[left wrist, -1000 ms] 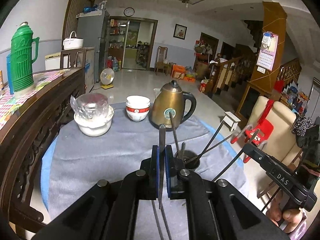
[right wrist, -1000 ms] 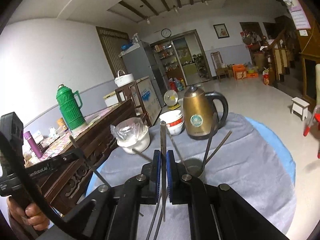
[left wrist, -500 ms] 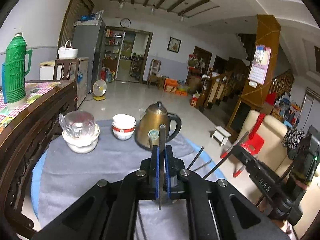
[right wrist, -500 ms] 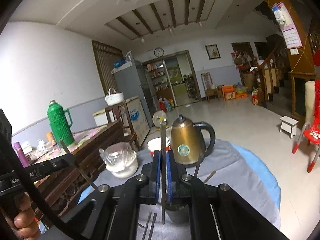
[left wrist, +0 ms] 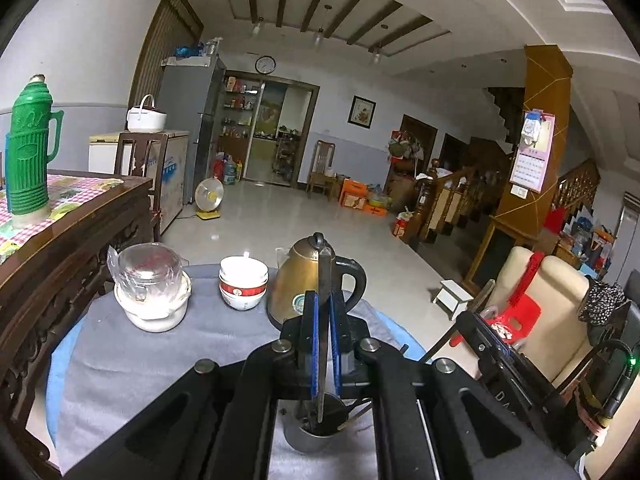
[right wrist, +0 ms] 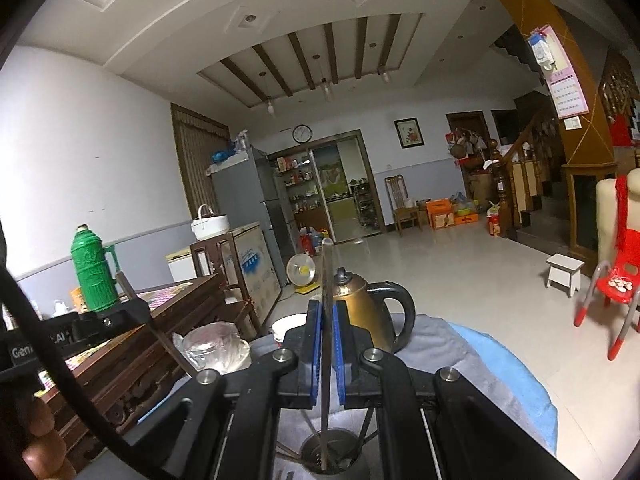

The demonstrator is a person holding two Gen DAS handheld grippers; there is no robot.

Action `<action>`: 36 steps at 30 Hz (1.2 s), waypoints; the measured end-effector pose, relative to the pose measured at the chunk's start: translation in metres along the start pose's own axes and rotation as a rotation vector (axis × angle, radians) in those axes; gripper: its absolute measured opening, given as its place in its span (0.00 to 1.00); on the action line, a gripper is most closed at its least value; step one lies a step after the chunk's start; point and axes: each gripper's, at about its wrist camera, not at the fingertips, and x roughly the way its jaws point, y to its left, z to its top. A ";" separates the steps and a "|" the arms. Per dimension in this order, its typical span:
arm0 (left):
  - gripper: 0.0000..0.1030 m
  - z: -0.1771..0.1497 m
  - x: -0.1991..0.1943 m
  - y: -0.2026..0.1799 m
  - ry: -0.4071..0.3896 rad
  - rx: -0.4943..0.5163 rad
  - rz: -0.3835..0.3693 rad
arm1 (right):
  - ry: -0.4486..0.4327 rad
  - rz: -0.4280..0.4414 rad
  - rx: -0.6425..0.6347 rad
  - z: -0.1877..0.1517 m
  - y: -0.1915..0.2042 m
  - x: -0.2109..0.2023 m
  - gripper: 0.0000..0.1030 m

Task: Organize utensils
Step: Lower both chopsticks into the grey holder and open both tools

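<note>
In the left wrist view my left gripper [left wrist: 325, 300] is shut on a thin metal chopstick [left wrist: 325, 272] held upright. Its lower end hangs in the mouth of a steel cup [left wrist: 314, 440] that holds several other sticks. In the right wrist view my right gripper [right wrist: 327, 308] is shut on another metal chopstick [right wrist: 326, 264], and that one's tip reaches down into the same steel cup [right wrist: 334, 454]. The right gripper [left wrist: 490, 342] shows at the right edge of the left view. At the left of the right view, the left gripper [right wrist: 102, 320] carries its dark stick [right wrist: 160, 336].
On the grey cloth [left wrist: 168, 356] beyond the cup stand a brass-coloured kettle [left wrist: 298, 284], stacked white bowls [left wrist: 243, 280] and a white bowl with a plastic-wrapped glass lid [left wrist: 150, 292]. A dark wooden sideboard [left wrist: 60, 248] with a green thermos [left wrist: 28, 148] stands on the left.
Both grippers have risen and tipped upward with their chopsticks still gripped. The steel cup, earlier ahead of the fingertips, now sits underneath them, and the kettle and bowls look farther off.
</note>
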 end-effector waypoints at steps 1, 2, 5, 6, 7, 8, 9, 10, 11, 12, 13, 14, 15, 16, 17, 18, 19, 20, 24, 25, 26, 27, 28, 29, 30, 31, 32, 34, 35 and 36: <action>0.05 -0.002 0.002 -0.001 -0.003 0.004 0.004 | 0.005 0.001 0.003 -0.001 -0.001 0.003 0.06; 0.05 -0.003 0.005 -0.002 -0.007 0.009 0.010 | 0.013 0.001 0.009 -0.003 -0.003 0.008 0.06; 0.05 -0.009 0.015 -0.006 -0.007 0.013 0.015 | 0.035 -0.007 0.015 -0.010 -0.008 0.018 0.06; 0.05 -0.011 0.017 -0.007 -0.006 0.016 0.019 | 0.041 -0.009 0.016 -0.013 -0.009 0.020 0.06; 0.05 -0.013 0.020 -0.008 -0.004 0.023 0.027 | 0.050 -0.011 0.016 -0.016 -0.010 0.023 0.06; 0.05 -0.016 0.023 -0.010 -0.003 0.030 0.033 | 0.058 -0.014 0.016 -0.019 -0.012 0.024 0.06; 0.05 -0.018 0.025 -0.011 -0.002 0.035 0.036 | 0.065 -0.014 0.018 -0.022 -0.013 0.026 0.06; 0.05 -0.021 0.027 -0.012 0.002 0.042 0.041 | 0.071 -0.014 0.020 -0.023 -0.014 0.027 0.06; 0.05 -0.023 0.030 -0.013 0.008 0.048 0.046 | 0.079 -0.013 0.023 -0.027 -0.016 0.027 0.06; 0.05 -0.027 0.034 -0.014 0.022 0.052 0.047 | 0.087 -0.012 0.026 -0.030 -0.017 0.028 0.06; 0.05 -0.029 0.036 -0.014 0.032 0.051 0.046 | 0.092 -0.013 0.027 -0.031 -0.019 0.027 0.06; 0.05 -0.031 0.038 -0.014 0.044 0.050 0.045 | 0.099 -0.012 0.028 -0.034 -0.020 0.027 0.06; 0.05 -0.035 0.041 -0.015 0.059 0.051 0.044 | 0.106 -0.010 0.031 -0.034 -0.021 0.027 0.06; 0.05 -0.037 0.043 -0.015 0.068 0.054 0.045 | 0.110 -0.009 0.033 -0.036 -0.021 0.027 0.06; 0.05 -0.039 0.044 -0.015 0.077 0.058 0.047 | 0.115 -0.008 0.035 -0.037 -0.022 0.025 0.06; 0.05 -0.042 0.046 -0.015 0.087 0.063 0.049 | 0.120 -0.007 0.038 -0.039 -0.023 0.024 0.06; 0.05 -0.045 0.047 -0.016 0.093 0.067 0.051 | 0.123 -0.006 0.039 -0.039 -0.024 0.024 0.06; 0.05 -0.047 0.047 -0.016 0.101 0.069 0.052 | 0.131 -0.003 0.043 -0.041 -0.025 0.023 0.06; 0.05 -0.054 0.046 -0.017 0.136 0.079 0.053 | 0.162 0.005 0.066 -0.044 -0.028 0.026 0.06; 0.05 -0.056 0.045 -0.018 0.140 0.084 0.055 | 0.169 0.008 0.072 -0.046 -0.029 0.027 0.06; 0.05 -0.057 0.043 -0.018 0.145 0.088 0.053 | 0.178 0.010 0.079 -0.048 -0.029 0.027 0.06; 0.05 -0.057 0.042 -0.018 0.153 0.091 0.047 | 0.185 0.013 0.082 -0.049 -0.030 0.028 0.06; 0.06 -0.058 0.040 -0.018 0.164 0.095 0.044 | 0.191 0.015 0.085 -0.050 -0.030 0.028 0.07; 0.05 -0.058 0.037 -0.019 0.168 0.101 0.044 | 0.202 0.023 0.091 -0.052 -0.031 0.029 0.07; 0.05 -0.058 0.033 -0.019 0.168 0.110 0.041 | 0.211 0.031 0.098 -0.053 -0.031 0.029 0.08; 0.05 -0.058 0.030 -0.020 0.166 0.117 0.039 | 0.223 0.042 0.112 -0.054 -0.032 0.030 0.08; 0.07 -0.057 0.025 -0.020 0.160 0.124 0.042 | 0.228 0.047 0.122 -0.056 -0.033 0.030 0.08; 0.09 -0.055 0.017 -0.019 0.148 0.135 0.043 | 0.244 0.070 0.148 -0.057 -0.036 0.029 0.09; 0.14 -0.054 0.011 -0.018 0.144 0.139 0.045 | 0.252 0.081 0.161 -0.058 -0.038 0.029 0.09; 0.19 -0.053 0.005 -0.015 0.131 0.140 0.047 | 0.259 0.088 0.172 -0.058 -0.039 0.028 0.09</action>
